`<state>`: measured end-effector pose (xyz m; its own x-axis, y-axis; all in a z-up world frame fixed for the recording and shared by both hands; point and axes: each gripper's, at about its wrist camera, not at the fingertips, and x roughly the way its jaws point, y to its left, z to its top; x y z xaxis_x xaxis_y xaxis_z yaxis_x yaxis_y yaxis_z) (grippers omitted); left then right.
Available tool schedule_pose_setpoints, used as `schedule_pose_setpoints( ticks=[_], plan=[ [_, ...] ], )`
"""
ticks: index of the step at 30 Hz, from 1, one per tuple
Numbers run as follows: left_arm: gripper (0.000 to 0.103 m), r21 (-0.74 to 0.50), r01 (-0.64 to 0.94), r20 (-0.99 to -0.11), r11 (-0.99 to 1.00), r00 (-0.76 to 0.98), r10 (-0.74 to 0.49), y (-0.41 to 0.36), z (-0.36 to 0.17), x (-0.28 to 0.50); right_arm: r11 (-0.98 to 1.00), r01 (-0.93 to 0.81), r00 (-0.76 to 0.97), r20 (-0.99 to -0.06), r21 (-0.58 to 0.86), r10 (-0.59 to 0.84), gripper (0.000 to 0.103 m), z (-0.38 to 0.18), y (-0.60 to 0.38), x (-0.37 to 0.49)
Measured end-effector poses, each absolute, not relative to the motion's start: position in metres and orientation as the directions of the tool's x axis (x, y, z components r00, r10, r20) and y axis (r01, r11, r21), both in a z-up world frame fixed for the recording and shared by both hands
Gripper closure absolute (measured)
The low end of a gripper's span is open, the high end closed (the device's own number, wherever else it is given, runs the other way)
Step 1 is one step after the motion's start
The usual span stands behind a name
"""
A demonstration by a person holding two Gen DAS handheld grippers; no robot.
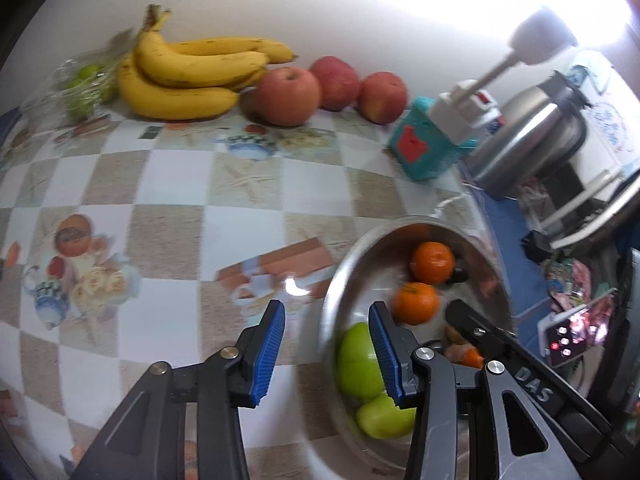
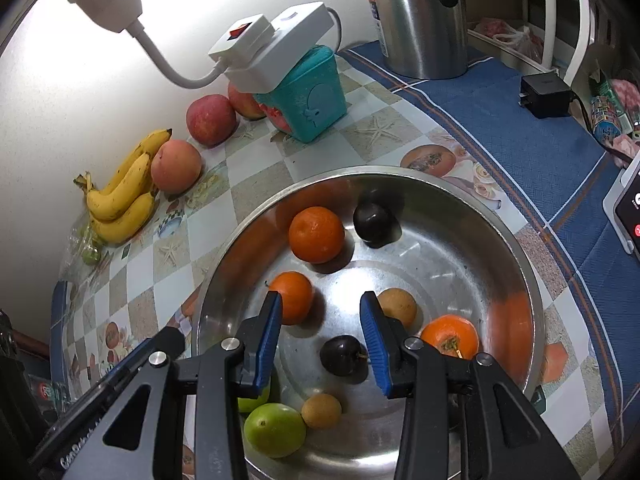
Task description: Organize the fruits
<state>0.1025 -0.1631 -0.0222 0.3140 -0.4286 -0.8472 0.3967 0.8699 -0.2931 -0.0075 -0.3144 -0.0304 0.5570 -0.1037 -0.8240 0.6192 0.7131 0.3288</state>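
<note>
A steel bowl (image 2: pixel 400 172) holds oranges (image 2: pixel 316 234), two dark plums (image 2: pixel 374 220), small brown fruits (image 2: pixel 398 306) and green apples (image 2: pixel 274 430). My right gripper (image 2: pixel 322 336) hangs open over the bowl's floor, and one plum (image 2: pixel 342 354) lies loose below, near its right pad. My left gripper (image 1: pixel 326 350) is open and straddles the bowl's left rim (image 1: pixel 332 300) without pressing on it, its right finger beside a green apple (image 1: pixel 358 360). Bananas (image 1: pixel 192 76) and three red apples (image 1: pixel 288 96) lie on the checked cloth by the wall.
A teal box (image 2: pixel 316 96) with a white power strip on top stands behind the bowl, and a steel kettle (image 2: pixel 420 16) stands further right. A black adapter (image 2: pixel 544 94) and a phone (image 2: pixel 628 208) lie on the blue cloth. A plastic bag of green fruit (image 1: pixel 84 84) sits left of the bananas.
</note>
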Motion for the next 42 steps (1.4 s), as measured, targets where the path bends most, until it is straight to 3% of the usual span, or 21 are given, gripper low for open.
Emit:
schedule_pose_setpoints(
  ticks=[4, 6, 7, 8, 10, 14, 17, 21, 24, 27, 36, 42],
  plan=[
    [0.054, -0.192, 0.335, -0.873, 0.923, 0.371, -0.316, -0.146, -0.024, 0.107, 0.73, 0.609, 0.543, -0.834, 0.31, -0.099, 0.062, -0.032, -0.307, -0.005],
    [0.037, -0.131, 0.3, -0.882, 0.945, 0.399, -0.249, -0.138, -0.025, 0.109, 0.742, 0.6, 0.537, -0.838, 0.299, -0.097, 0.062, -0.032, -0.302, -0.004],
    [0.035, -0.103, 0.284, -0.883, 0.953, 0.415, -0.219, -0.133, -0.026, 0.11, 0.75, 0.593, 0.536, -0.839, 0.292, -0.097, 0.061, -0.031, -0.299, -0.002],
    [0.032, -0.077, 0.269, -0.883, 0.96, 0.428, -0.191, -0.129, -0.026, 0.111, 0.759, 0.586, 0.534, -0.84, 0.283, -0.099, 0.059, -0.031, -0.296, -0.001],
    [0.03, -0.035, 0.237, -0.886, 0.971, 0.442, -0.14, -0.119, -0.027, 0.114, 0.775, 0.575, 0.531, -0.841, 0.264, -0.107, 0.046, -0.03, -0.29, 0.001],
    [0.02, 0.013, 0.197, -0.883, 0.98, 0.463, -0.081, -0.104, -0.027, 0.116, 0.796, 0.557, 0.522, -0.845, 0.236, -0.115, 0.043, -0.029, -0.281, 0.003],
    [0.011, 0.051, 0.176, -0.878, 0.983, 0.477, -0.04, -0.097, -0.027, 0.114, 0.805, 0.55, 0.515, -0.849, 0.22, -0.12, 0.034, -0.028, -0.275, 0.004],
    [0.009, 0.08, 0.156, -0.875, 0.985, 0.485, -0.006, -0.087, -0.027, 0.11, 0.818, 0.535, 0.513, -0.851, 0.21, -0.117, 0.023, -0.029, -0.268, 0.002],
    [0.008, 0.09, 0.147, -0.874, 0.985, 0.485, 0.007, -0.081, -0.025, 0.105, 0.826, 0.527, 0.519, -0.846, 0.199, -0.127, 0.021, -0.027, -0.262, -0.004],
    [0.008, 0.11, 0.139, -0.872, 0.984, 0.489, 0.029, -0.074, -0.02, 0.096, 0.835, 0.518, 0.524, -0.841, 0.186, -0.138, 0.007, -0.024, -0.254, -0.013],
    [0.009, 0.186, 0.109, -0.863, 0.976, 0.493, 0.109, -0.051, -0.011, 0.055, 0.874, 0.465, 0.539, -0.828, 0.137, -0.157, 0.007, -0.018, -0.22, -0.043],
    [0.008, 0.165, 0.106, -0.87, 0.98, 0.484, 0.094, -0.036, -0.006, 0.033, 0.887, 0.443, 0.551, -0.82, 0.13, -0.155, 0.007, -0.016, -0.201, -0.064]
  ],
)
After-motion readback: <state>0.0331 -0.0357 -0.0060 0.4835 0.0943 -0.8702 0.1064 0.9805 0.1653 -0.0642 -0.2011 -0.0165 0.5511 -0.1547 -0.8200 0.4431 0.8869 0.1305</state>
